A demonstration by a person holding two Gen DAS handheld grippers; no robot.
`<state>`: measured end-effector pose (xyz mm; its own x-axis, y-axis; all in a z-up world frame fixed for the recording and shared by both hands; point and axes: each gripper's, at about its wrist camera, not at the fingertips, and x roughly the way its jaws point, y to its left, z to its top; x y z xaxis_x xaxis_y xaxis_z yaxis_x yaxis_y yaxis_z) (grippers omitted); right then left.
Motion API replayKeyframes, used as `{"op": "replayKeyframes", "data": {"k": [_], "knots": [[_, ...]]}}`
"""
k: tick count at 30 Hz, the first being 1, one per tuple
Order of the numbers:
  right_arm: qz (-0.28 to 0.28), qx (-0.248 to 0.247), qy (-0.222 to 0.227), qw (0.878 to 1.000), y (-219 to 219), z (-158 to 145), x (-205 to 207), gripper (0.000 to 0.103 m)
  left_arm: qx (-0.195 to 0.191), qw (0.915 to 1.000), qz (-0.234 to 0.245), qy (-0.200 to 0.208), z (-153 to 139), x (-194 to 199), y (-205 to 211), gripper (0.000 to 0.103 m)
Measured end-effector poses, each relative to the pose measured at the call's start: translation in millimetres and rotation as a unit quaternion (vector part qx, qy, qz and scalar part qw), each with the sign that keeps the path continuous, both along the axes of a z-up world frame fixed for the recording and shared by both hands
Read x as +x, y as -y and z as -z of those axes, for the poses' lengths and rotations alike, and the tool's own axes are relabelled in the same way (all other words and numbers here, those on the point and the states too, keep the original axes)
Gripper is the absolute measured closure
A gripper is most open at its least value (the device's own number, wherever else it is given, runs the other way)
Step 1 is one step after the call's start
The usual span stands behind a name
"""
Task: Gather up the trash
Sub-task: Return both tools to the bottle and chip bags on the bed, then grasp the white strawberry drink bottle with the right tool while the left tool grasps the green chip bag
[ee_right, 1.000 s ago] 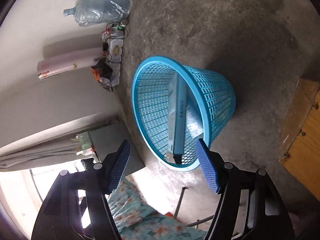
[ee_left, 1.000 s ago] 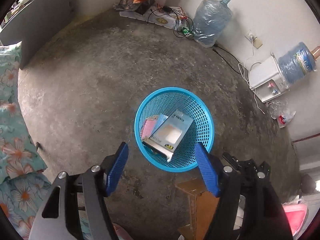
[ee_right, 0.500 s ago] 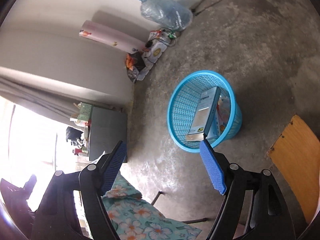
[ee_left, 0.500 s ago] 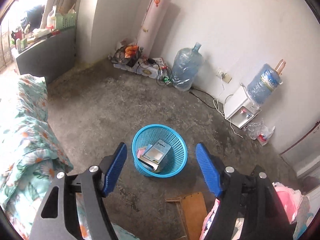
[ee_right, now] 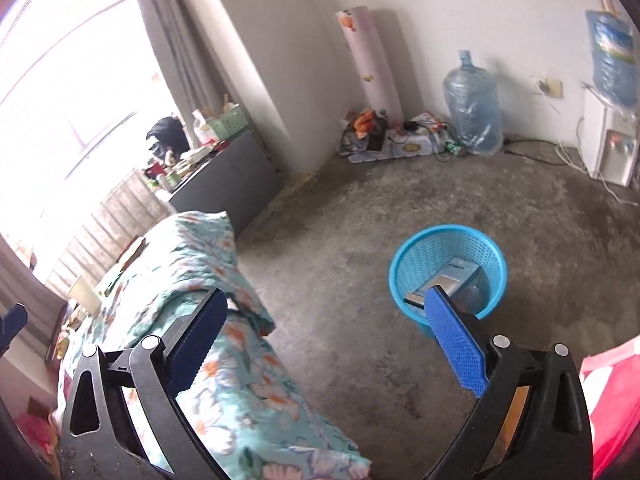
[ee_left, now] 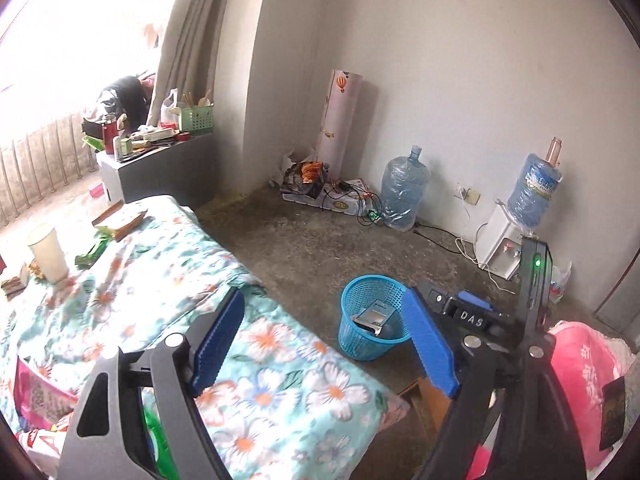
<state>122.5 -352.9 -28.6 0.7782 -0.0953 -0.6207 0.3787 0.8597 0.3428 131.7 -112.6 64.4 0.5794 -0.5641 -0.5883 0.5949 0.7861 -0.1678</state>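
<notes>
Both the left hand-held gripper [ee_left: 324, 344] and right hand-held gripper [ee_right: 332, 340] are opening wider, empty, having risen away from the blue plastic mesh basket [ee_right: 448, 276] on the concrete floor [ee_right: 340, 240]; a grey flat box [ee_right: 444, 280] is lying inside it.

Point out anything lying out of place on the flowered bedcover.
Litter sits on the far end of the flowered bedcover: a white cup, a green wrapper and a flat brown box. The blue basket stands upright.
</notes>
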Motion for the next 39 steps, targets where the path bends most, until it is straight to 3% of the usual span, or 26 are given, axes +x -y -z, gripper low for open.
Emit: {"op": "replayKeyframes", "data": {"k": [8,13,19,23,26,30,33,39], "knots": [[-0.151,0.018,0.007,0.988,-73.1,-17.4,9.8,0.008,0.025,0.993,-0.116,-0.005,13.7,-57.0,-144.3,0.023],[-0.232,0.053,0.001,0.971,-126.3,-21.0,24.1,0.008,0.003,0.9829,-0.181,-0.033,37.0,-91.6,-213.3,0.023],[-0.321,0.08,-0.007,0.944,-189.4,-22.8,31.1,0.01,-0.027,0.9748,-0.205,-0.083,71.5,-101.1,-243.6,0.023],[-0.381,0.057,-0.005,0.923,-230.2,-32.9,32.4,0.011,-0.04,0.9733,-0.203,-0.099,85.2,-98.1,-247.7,0.023],[-0.44,0.036,-0.006,0.897,-261.6,-44.3,36.0,0.014,-0.042,0.9737,-0.199,-0.104,92.8,-95.8,-249.5,0.023],[-0.521,0.007,-0.019,0.853,-311.0,-56.1,51.2,0.023,-0.045,0.9758,-0.184,-0.108,100.9,-96.8,-252.8,0.029],[-0.581,-0.005,-0.05,0.813,-351.9,-53.9,67.7,0.03,-0.055,0.9771,-0.173,-0.111,106.8,-101.5,-257.4,0.037],[-0.649,-0.094,-0.127,0.744,-426.0,-28.3,85.6,0.036,-0.088,0.9751,-0.15,-0.137,122.6,-106.3,-265.2,0.052]]}}
